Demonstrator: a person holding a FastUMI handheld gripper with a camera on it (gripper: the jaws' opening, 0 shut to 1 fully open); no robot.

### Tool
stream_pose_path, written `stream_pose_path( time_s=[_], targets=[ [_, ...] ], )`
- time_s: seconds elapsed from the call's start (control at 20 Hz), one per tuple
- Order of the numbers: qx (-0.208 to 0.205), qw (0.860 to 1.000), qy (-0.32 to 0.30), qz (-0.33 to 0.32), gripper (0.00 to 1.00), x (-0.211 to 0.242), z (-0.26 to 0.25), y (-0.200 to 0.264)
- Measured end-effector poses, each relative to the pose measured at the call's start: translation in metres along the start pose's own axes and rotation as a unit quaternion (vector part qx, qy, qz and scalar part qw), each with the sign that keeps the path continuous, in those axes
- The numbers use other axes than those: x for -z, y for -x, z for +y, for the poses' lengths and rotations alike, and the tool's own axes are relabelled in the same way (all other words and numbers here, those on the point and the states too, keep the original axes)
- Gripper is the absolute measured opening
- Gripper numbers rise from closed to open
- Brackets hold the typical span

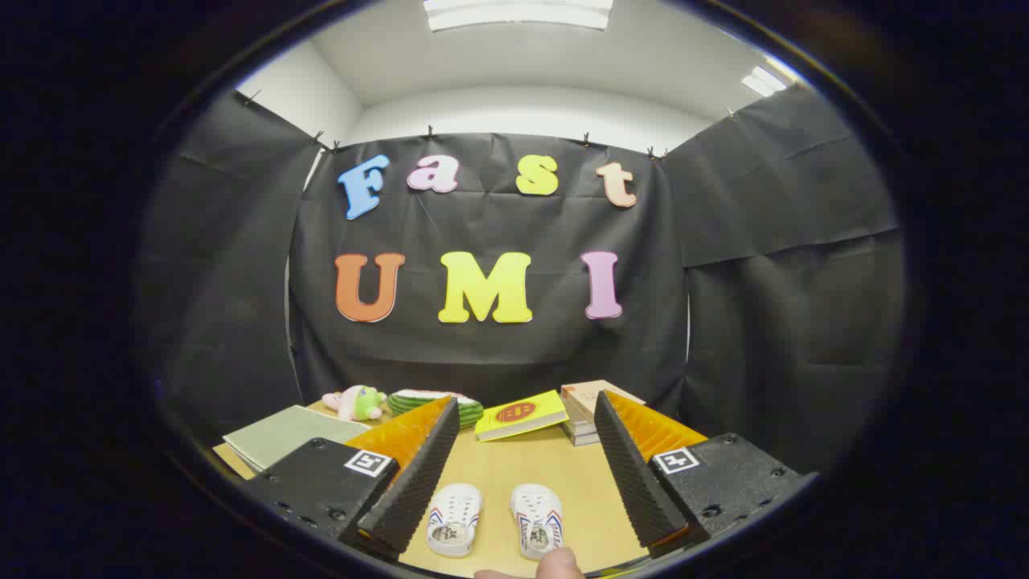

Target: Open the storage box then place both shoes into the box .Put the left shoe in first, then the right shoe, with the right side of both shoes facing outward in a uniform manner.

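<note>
Claw (522,474) spread wide, empty, above surface (579,482). Two white shoes (454,519) (539,519) side by side between fingers. Fingertip (559,564) touches one shoe.

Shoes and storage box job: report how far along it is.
Nothing looks done: the two small white clog-style shoes lie side by side on the wooden table, between the open gripper's fingers. Nothing is gripped. Opening the box and placing both shoes remain.

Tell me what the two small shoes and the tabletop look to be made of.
Two small shoes, lying between the open fingers of the hand-held gripper: probably moulded rubber or foam, white and smooth, with vent holes on top. Tabletop: seemingly wood or wood-look laminate, matte tan, no grain discernible.
</note>
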State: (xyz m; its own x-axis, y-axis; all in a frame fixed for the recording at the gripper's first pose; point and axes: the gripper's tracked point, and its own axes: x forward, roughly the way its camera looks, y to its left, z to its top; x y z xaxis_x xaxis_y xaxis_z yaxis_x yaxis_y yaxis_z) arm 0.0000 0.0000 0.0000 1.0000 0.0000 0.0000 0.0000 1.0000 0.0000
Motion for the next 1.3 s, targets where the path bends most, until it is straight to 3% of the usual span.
stream_pose_path(
  time_s=[1.3],
  targets=[
    [-0.063,0.997,-0.002,0.037,1.0,0.009,0.044,-0.014]
  ],
)
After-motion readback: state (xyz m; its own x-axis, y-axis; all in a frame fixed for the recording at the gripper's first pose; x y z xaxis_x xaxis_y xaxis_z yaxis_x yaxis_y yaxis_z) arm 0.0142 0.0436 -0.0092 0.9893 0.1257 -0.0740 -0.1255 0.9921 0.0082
